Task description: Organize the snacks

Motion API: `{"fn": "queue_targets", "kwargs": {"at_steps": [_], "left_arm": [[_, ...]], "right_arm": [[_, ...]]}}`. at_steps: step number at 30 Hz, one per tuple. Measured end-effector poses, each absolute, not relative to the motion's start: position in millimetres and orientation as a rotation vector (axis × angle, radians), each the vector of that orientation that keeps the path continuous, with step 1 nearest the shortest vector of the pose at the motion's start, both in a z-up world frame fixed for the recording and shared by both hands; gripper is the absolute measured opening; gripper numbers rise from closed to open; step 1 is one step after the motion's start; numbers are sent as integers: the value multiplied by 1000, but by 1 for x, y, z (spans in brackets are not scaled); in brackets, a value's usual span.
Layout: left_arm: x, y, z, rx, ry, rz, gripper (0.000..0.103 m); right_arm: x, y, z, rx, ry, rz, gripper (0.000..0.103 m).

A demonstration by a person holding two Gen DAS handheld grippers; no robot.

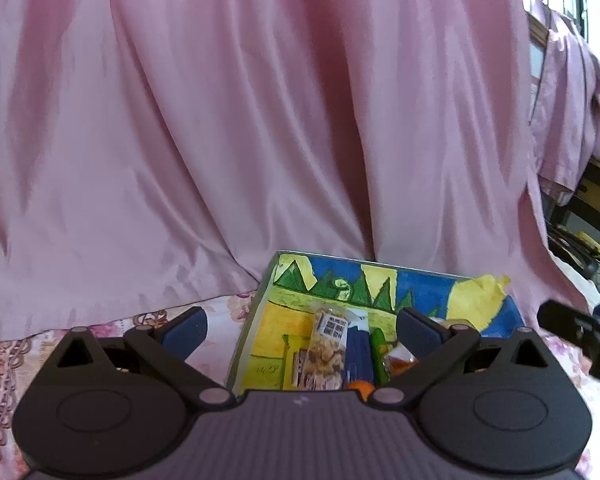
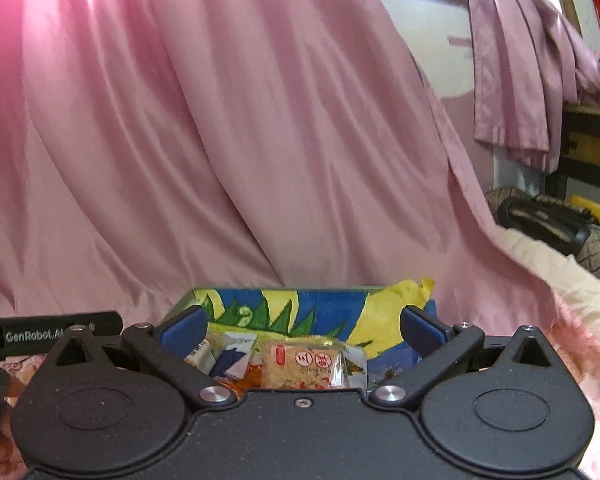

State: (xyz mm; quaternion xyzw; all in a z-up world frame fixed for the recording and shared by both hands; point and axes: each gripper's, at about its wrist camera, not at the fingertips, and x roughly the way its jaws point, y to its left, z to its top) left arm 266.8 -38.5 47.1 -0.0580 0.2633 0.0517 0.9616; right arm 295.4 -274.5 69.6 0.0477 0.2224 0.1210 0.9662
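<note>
Snacks in crinkly wrappers (image 2: 300, 364) already fill the painted blue-and-yellow cardboard box (image 1: 416, 284), both tools (image 1: 302, 330) (image 2: 302, 330) gaping empty, so little seems left.

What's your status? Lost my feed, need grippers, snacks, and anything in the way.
Left gripper open, empty. Right gripper open, empty. Snack packets lie in painted box. Nothing blocking; pink drape hangs behind.

Soft daylight, fisheye warp, perhaps slight blur
</note>
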Motion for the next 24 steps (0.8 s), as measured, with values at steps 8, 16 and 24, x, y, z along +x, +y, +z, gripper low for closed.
{"fn": "queue_targets", "kwargs": {"at_steps": [8, 16, 24], "left_arm": [[230, -39, 72, -87, 517, 97, 103], [194, -34, 86, -102, 491, 100, 103], [162, -25, 88, -116, 486, 109, 103]], "right_arm": [[264, -280, 89, 113, 396, 246, 102], [230, -285, 109, 116, 342, 258, 102], [193, -285, 114, 91, 330, 262, 102]]}}
